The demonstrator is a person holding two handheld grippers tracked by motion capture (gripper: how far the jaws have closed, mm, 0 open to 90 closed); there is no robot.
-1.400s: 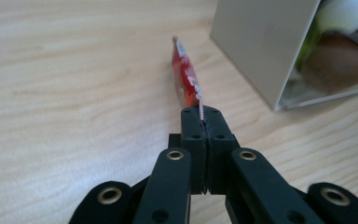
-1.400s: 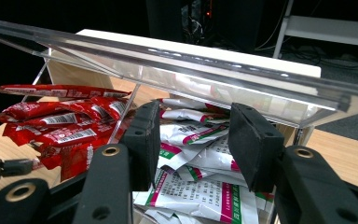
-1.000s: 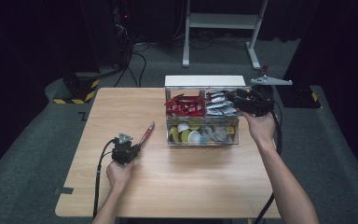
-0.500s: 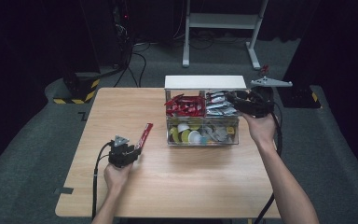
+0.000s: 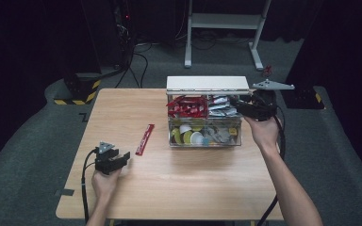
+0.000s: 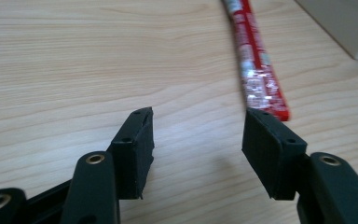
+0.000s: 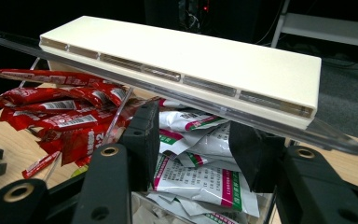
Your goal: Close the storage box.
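1. Since a second ago, the left gripper (image 5: 122, 159) has drawn back toward the table's near edge; its jaws have just been opening, nothing between them, and the red sachet (image 5: 144, 139) lies flat on the table (image 5: 122, 108).
2. The left gripper view shows the sachet (image 6: 256, 65) just beyond one pad; its print is blurred.
3. The right gripper (image 7: 193, 140) stands open at the clear box (image 5: 205, 134), under its cream lid (image 7: 182, 60), before white-green packets (image 7: 196, 179); printing unreadable.
4. Bare tabletop surrounds the sachet.

Print shows on the red sachets (image 7: 60, 119) and the white packets (image 7: 196, 179) in the clear box (image 5: 205, 141), and on the red stick sachet (image 6: 256, 70), but none is legible.
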